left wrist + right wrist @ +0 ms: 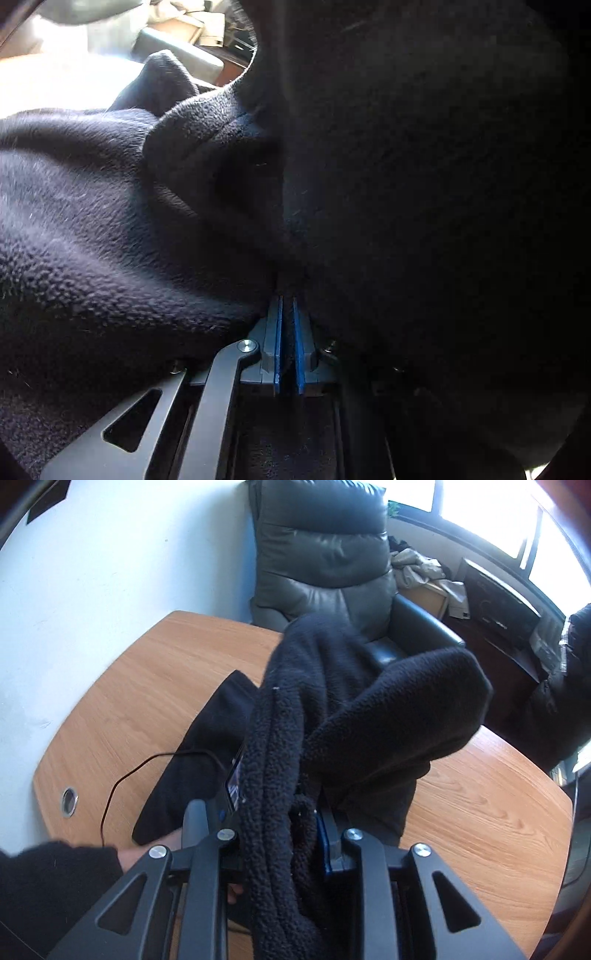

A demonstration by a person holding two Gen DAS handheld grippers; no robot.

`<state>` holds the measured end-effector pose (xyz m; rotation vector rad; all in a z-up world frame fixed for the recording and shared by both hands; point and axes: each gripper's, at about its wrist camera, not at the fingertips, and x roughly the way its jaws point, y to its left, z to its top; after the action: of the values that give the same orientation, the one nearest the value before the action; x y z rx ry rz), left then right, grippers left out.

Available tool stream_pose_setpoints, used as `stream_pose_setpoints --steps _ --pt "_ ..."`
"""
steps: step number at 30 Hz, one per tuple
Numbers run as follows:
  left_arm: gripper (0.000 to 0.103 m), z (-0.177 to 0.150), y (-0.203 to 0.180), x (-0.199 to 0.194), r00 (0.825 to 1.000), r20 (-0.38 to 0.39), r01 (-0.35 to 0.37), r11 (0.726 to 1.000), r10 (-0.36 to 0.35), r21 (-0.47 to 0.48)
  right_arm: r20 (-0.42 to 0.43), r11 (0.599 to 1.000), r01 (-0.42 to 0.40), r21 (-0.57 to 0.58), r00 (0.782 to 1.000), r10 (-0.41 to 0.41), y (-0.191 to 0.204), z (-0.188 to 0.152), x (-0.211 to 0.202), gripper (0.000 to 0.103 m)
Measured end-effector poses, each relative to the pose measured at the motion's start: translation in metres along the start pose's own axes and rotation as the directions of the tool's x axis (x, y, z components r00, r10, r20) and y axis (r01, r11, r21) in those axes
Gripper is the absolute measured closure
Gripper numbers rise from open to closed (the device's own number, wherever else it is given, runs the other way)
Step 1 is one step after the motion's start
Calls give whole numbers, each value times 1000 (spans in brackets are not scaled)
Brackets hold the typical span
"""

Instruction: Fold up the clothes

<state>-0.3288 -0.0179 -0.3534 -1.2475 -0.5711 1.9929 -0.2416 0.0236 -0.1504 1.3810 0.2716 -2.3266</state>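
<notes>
Nubbly dark fleece garment bunches in thick folds, pinched by both left tool and right tool.

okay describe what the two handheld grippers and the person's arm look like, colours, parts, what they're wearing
Both grippers are matte black linkage frames with triangular cut-outs and round silver pivot bolts. The left gripper has two narrow grey fingers lined with bright blue pads. The right gripper shows one blue-edged finger. The person's left arm wears a black fleecy sleeve.
</notes>
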Motion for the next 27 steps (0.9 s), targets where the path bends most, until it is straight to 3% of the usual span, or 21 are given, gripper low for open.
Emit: stream_pose_setpoints --steps 6,8,9,12,15,18,20,23,27 --pt "98 -1 2 -52 997 81 -1 999 4 -46 21 998 20 68 1000 -21 -5 12 10 79" --pt "97 -7 -1 -92 989 143 -26 999 29 -23 18 997 12 81 1000 -14 -13 15 9 79" --pt "97 -12 2 -109 985 154 -74 997 76 -17 17 996 6 93 1000 -8 -17 15 8 79" --pt "97 -29 34 -134 979 137 -144 988 150 -52 25 993 -6 118 1000 3 -24 16 7 79" --pt "101 -43 63 -138 981 139 -129 990 136 -59 39 993 -19 118 999 15 -17 16 8 79" --pt "101 -45 66 -140 975 179 -128 992 129 -18 48 993 -25 113 999 20 -2 15 14 79" --pt "101 -50 65 -135 967 202 -165 986 157 22 57 992 -16 129 998 9 8 13 21 79" --pt "101 -52 71 -131 960 234 -161 987 153 14 75 988 8 156 997 -20 25 8 36 79" --pt "101 -51 75 -132 956 256 -155 988 145 18 34 988 33 149 999 -38 55 1 77 78"
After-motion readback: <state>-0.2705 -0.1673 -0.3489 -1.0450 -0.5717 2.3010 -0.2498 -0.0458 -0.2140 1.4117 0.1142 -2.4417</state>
